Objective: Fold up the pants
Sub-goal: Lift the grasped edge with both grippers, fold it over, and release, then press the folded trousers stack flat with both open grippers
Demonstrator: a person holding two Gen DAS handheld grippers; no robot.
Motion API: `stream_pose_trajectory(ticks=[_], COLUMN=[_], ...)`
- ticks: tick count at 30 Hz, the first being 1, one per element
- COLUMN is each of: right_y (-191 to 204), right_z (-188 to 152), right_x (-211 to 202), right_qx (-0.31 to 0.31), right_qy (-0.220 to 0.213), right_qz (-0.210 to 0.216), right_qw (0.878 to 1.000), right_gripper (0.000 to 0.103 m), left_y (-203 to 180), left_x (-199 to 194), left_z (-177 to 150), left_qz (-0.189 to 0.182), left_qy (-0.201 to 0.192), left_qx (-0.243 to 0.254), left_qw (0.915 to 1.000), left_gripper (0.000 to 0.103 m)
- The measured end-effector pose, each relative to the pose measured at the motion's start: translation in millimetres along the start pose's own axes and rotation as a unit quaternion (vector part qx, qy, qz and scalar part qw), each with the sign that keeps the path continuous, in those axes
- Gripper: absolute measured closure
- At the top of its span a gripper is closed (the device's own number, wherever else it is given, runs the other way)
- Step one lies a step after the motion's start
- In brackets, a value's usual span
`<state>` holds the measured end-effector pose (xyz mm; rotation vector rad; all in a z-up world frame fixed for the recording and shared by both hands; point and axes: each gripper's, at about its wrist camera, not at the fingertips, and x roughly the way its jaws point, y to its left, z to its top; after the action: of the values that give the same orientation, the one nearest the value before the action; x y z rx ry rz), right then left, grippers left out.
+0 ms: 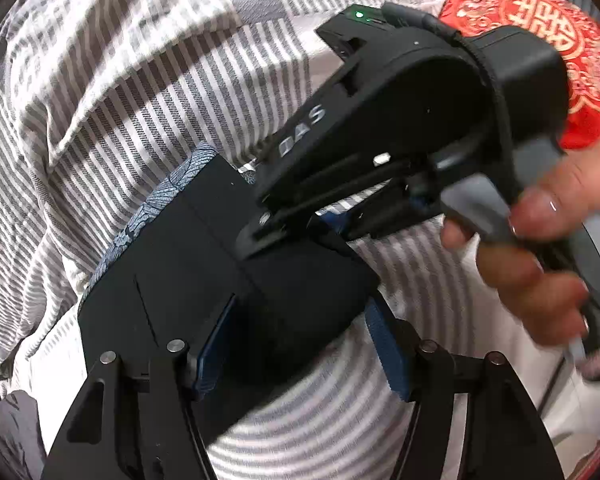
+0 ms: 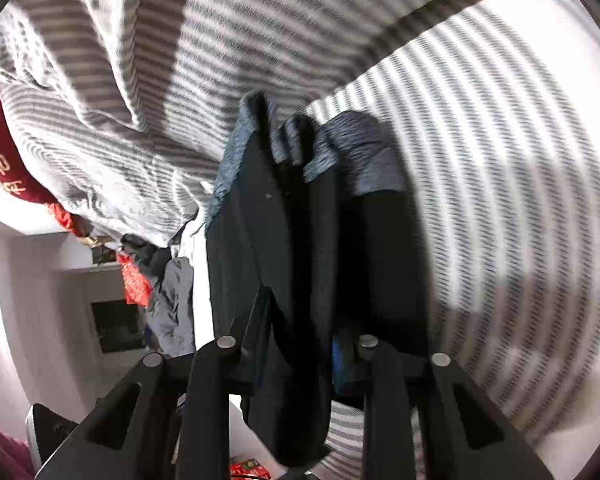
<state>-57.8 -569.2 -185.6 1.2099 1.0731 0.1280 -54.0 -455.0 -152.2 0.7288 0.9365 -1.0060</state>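
The black pants (image 1: 204, 264), with a grey-blue patterned waistband (image 1: 168, 188), lie folded on the striped bedding. My left gripper (image 1: 300, 340) has its blue-padded fingers spread on both sides of the black fabric, open. The right gripper (image 1: 284, 216) reaches in from the right, held by a hand (image 1: 540, 248), its jaws closed on the pants' edge. In the right wrist view the pants (image 2: 284, 264) hang bunched between my right gripper's fingers (image 2: 296, 360), with the waistband (image 2: 340, 148) at the far end.
Grey-and-white striped bedding (image 1: 132, 92) covers the bed, rumpled at the left. A red embroidered cushion (image 1: 548, 36) sits at the upper right. In the right wrist view, a grey garment (image 2: 172, 300) and red items (image 2: 134, 284) lie by the bed's edge.
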Motion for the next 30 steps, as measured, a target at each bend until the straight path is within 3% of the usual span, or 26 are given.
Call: stream_pose_trajectory(ticks=[4, 5, 8, 10, 12, 17, 21, 24, 26, 30], right_y=[-2, 2, 5, 15, 30, 71, 54, 32, 29, 51], right_z=[-2, -4, -12, -19, -25, -26, -45, -53, -50, -43], right_x=[-31, -38, -55, -62, -60, -31, 5, 0, -4, -13], right_qx=[-0.002, -0.001, -0.004, -0.005, -0.018, -0.1, -0.123, -0.081, -0.064, -0.073], right_qy=[-0.013, -0.019, -0.037, -0.054, -0.06, -0.042, -0.004, -0.03, -0.024, -0.038], right_qz=[-0.049, -0.08, -0.126, -0.143, -0.152, -0.189, -0.27, -0.232, -0.22, -0.25], right_qw=[0.999, 0.997, 0.991, 0.988, 0.986, 0.976, 0.955, 0.969, 0.973, 0.965], right_gripper=[0.065, 0.059, 0.058, 0.066, 0.082, 0.082, 0.081, 0.081, 0.081, 0.081], left_y=[29, 42, 82, 108, 134, 166, 161, 159, 160, 161], left_x=[-20, -24, -29, -30, -22, 5, 30, 31, 30, 28], left_z=[-9, -12, -16, -18, -23, -37, -60, -69, -70, -69], left_qz=[-0.009, 0.0, 0.027, 0.044, 0.063, 0.068, 0.028, 0.019, 0.013, 0.005], left_qy=[0.004, 0.006, 0.012, 0.018, 0.029, 0.057, 0.097, 0.082, 0.083, 0.088], left_qx=[-0.047, -0.065, -0.114, -0.148, -0.175, -0.23, -0.264, -0.282, -0.289, -0.291], left_qw=[0.9989, 0.9979, 0.9931, 0.9878, 0.9822, 0.9691, 0.9594, 0.9556, 0.9537, 0.9526], left_gripper=[0.037, 0.037, 0.037, 0.037, 0.037, 0.037, 0.036, 0.036, 0.036, 0.036])
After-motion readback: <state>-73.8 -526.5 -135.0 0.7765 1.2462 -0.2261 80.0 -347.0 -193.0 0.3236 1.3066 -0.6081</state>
